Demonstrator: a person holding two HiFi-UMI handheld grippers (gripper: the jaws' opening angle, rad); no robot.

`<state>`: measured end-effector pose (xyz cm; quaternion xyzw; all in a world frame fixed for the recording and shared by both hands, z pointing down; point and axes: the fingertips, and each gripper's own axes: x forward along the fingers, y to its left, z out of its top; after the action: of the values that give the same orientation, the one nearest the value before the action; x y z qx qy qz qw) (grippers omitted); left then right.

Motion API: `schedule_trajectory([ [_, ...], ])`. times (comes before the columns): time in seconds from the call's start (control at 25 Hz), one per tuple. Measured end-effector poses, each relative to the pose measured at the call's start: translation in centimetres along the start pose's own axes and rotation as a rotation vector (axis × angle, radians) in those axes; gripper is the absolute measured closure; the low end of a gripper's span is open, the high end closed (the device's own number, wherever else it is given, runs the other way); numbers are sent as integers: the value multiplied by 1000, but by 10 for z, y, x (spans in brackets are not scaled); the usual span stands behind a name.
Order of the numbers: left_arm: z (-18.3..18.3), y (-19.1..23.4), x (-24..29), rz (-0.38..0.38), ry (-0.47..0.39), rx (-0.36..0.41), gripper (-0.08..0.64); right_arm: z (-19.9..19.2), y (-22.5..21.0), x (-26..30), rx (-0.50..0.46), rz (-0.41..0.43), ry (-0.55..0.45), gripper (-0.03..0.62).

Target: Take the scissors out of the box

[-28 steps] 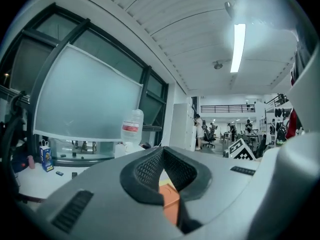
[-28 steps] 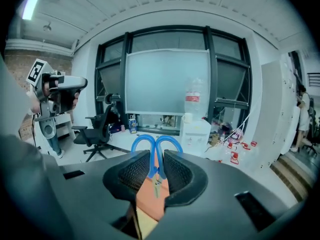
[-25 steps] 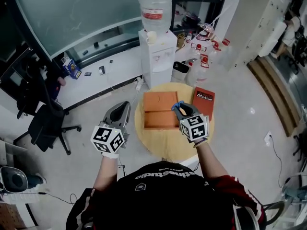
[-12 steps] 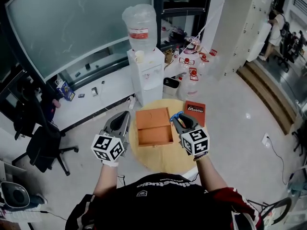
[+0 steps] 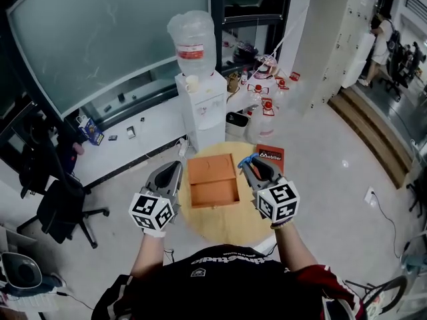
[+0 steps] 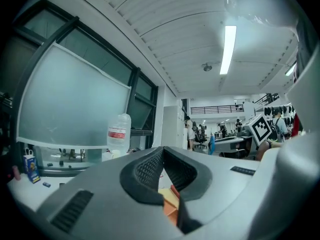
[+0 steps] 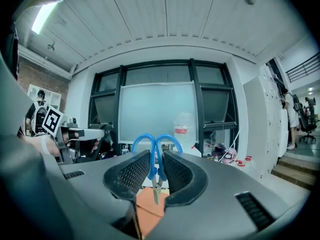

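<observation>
An open orange box [image 5: 213,180] lies on a round wooden table [image 5: 220,224]. My right gripper [image 5: 249,163] hovers at the box's right edge, shut on a pair of blue-handled scissors [image 5: 247,159]. In the right gripper view the scissors [image 7: 156,151] hang between the pads [image 7: 136,173], blue loops up and blades pointing down over the box [image 7: 150,206]. At the box's left edge my left gripper [image 5: 175,168] is held level. In the left gripper view its fingertips [image 6: 150,165] meet with nothing between them, and the box [image 6: 170,204] shows below.
A red booklet [image 5: 270,157] lies on the table right of the box. Behind the table stands a white water dispenser [image 5: 200,99] with water jugs [image 5: 265,109] on the floor beside it. An office chair [image 5: 57,205] is at the left.
My right gripper has risen with the scissors, from over the box's right side to beside its right edge. The left gripper has drifted slightly nearer the table.
</observation>
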<state>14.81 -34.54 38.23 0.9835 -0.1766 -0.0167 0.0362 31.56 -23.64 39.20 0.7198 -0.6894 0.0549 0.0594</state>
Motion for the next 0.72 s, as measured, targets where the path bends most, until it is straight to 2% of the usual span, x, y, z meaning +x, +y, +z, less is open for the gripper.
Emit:
schedule_trajectory([
  [0.24, 7, 6, -6, 24, -17, 10, 543, 16, -1, -2, -4, -9, -33, 479],
  [0.44, 10, 14, -13, 51, -31, 8, 543, 14, -7, -4, 18, -55, -48, 479],
  [0.72, 15, 16, -16, 60, -36, 9, 543, 14, -8, -4, 31, -76, -38, 479],
])
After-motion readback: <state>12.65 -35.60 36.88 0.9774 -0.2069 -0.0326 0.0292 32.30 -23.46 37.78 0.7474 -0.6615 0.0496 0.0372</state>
